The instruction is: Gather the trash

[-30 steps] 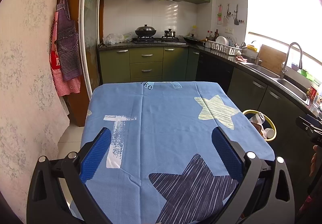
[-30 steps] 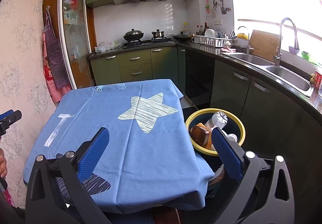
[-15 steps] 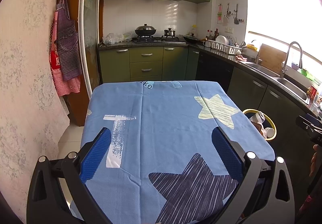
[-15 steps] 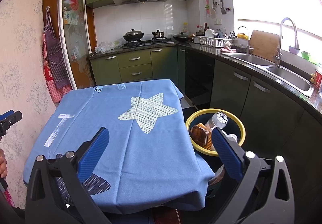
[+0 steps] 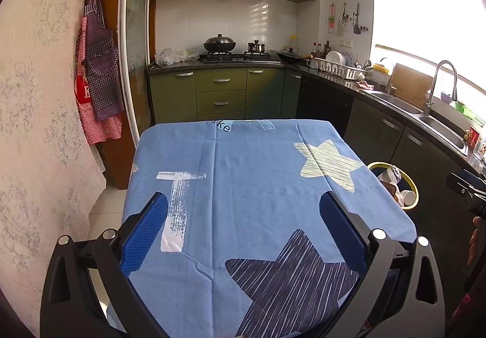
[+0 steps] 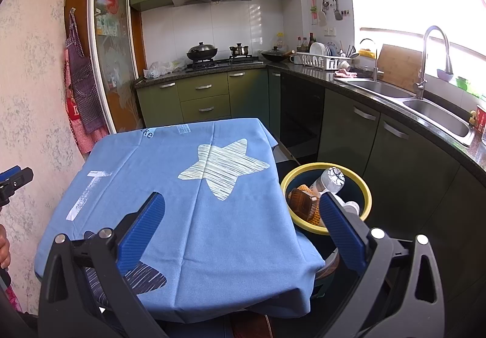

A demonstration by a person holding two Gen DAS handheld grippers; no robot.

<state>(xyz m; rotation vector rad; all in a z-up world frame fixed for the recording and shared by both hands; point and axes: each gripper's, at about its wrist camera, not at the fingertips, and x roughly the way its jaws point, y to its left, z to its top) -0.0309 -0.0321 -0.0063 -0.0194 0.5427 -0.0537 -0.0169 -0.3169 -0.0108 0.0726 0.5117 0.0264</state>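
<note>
Blue tablecloth (image 5: 258,186) lies bare; trash sits in the bin (image 6: 326,169) at three o'clock, so collecting looks finished; left gripper (image 5: 243,231) and right gripper (image 6: 241,230) gape empty, needing only withdrawal

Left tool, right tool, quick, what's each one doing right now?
Left tool: open, holding nothing.
Right tool: open, holding nothing.

The tablecloth (image 5: 258,186) shows "ke"; the red apron (image 5: 83,92) "K".

Right claw (image 6: 243,204) spread wide; full bin (image 6: 326,196) beside table (image 6: 212,216).
</note>
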